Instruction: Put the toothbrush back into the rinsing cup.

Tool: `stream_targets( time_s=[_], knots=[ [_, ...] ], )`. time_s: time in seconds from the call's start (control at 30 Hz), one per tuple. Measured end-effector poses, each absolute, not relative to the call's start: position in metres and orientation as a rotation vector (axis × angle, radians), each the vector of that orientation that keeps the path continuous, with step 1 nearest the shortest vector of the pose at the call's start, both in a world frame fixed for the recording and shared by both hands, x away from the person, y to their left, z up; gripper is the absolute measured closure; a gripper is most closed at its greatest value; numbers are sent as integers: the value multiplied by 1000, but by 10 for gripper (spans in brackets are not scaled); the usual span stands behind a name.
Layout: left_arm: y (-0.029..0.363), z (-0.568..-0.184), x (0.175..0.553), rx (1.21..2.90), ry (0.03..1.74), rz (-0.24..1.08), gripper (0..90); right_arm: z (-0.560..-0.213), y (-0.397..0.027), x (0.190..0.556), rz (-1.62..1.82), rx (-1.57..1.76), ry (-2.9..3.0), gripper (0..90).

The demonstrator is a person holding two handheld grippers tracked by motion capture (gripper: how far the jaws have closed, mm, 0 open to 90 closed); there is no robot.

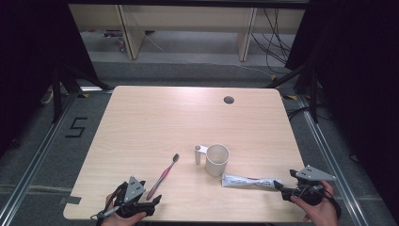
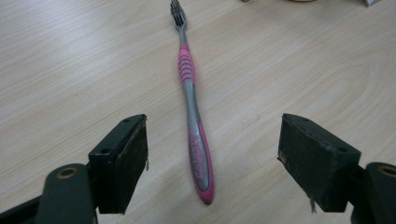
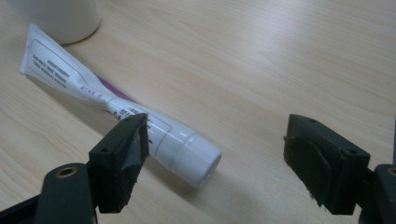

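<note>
Resting at the lower left of the high view, the left gripper (image 1: 153, 203) stands released, its jaws wide apart around the near end of the pink toothbrush (image 2: 192, 112), not touching it. At lower right, the right gripper (image 1: 282, 190) is likewise released, the toothpaste tube (image 3: 116, 109) lying just beyond its jaws. Farther up the counter (image 1: 155, 122) stands a white cup (image 1: 217, 159).

Each hand-held gripper, left gripper (image 1: 151, 201) and right gripper (image 1: 284, 187), comprises a black body, a grey three-cornered top plate with small holes, two blocky black jaws faced with worn dark pads, brass-ringed pivot screws at the 7 and 5 o'clock corners, and a trailing black cable.
</note>
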State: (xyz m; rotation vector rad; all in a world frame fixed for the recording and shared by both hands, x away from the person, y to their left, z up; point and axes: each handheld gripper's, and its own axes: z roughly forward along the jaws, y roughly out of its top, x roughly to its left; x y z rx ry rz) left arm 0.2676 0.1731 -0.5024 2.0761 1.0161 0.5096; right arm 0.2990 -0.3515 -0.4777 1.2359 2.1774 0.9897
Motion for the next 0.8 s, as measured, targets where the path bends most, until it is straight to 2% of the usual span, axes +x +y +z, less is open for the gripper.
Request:
stream_targets(
  time_s=[0.8],
  knots=[
    [175,-505,270,2089,1060,501,202,-478,-352,295,1054,1267,2174,248]
  ],
)
